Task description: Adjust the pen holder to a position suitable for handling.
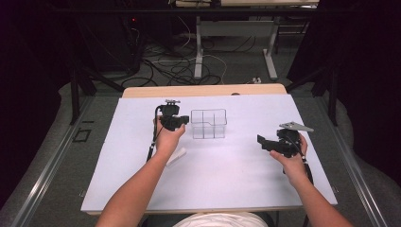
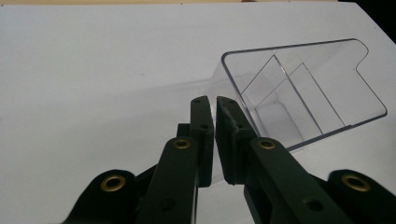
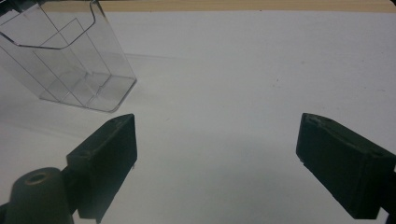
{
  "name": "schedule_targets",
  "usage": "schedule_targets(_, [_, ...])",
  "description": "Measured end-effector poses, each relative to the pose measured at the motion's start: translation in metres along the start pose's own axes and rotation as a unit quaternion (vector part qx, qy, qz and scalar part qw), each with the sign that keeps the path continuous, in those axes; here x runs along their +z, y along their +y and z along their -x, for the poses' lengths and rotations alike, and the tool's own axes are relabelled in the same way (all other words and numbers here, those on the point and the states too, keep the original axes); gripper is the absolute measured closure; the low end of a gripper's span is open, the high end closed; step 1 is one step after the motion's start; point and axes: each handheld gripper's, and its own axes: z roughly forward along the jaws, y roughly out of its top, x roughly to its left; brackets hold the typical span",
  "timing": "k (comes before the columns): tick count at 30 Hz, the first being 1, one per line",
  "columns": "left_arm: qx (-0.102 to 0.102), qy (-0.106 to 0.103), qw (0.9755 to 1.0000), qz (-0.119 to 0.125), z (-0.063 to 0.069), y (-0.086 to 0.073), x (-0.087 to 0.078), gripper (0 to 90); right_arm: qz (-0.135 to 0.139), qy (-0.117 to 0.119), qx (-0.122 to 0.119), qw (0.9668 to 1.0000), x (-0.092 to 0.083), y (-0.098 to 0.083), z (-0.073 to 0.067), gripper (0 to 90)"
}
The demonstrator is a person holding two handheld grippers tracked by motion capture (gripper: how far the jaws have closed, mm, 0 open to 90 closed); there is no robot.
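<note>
White sheeting was seen spread over the tabletop (image 1: 227, 179), with a strip of bare wood left at the far edge and dark floor, cables and desk legs visible across the top of the high view. Just above the frame's centre, a clear plastic organizer (image 1: 208, 124) with inner dividers was stood upright on the white surface. The left hand-held gripper (image 1: 182, 121) was held immediately left of it, close against the organizer's left wall; whether that wall was touched could not be told. In the left gripper view its two black jaws were brought almost together, only a thin slit being left between them, and nothing was gripped there, while the clear plastic organizer (image 2: 299, 93) was seen just beyond the jaw tips at right. A small white block (image 1: 176, 156) was laid on the tabletop below the left hand. The right hand-held gripper (image 1: 261, 140) was held at centre right, well apart from the organizer, with its jaws spread wide and nothing between them.
</note>
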Motion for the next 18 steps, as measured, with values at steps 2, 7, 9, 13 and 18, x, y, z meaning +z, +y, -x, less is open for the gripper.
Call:
schedule_targets(2, [0.003,-0.004,1.0,0.005,-0.003,-0.001,-0.003,82.9,0.0,-0.001,0.0,1.0,0.0,0.0,0.0,11.8])
schedule_targets(7, [0.005,-0.013,0.9998,0.011,-0.012,-0.006,-0.013,76.1,0.0,-0.001,0.0,1.0,-0.001,0.0,0.0,11.9])
schedule_targets(9, [0.001,-0.021,0.9997,0.013,-0.017,-0.009,-0.017,75.1,0.0,-0.001,0.001,1.0,-0.001,0.0,-0.001,11.9])
schedule_targets(13, [0.003,-0.026,0.9996,0.011,-0.024,-0.014,-0.024,70.8,-0.001,-0.002,0.002,1.0,0.0,0.0,-0.001,12.0])
schedule_targets(18, [0.009,-0.036,0.9992,0.012,-0.029,-0.021,-0.032,65.5,0.0,-0.003,-0.001,1.0,0.0,0.0,-0.002,12.0])
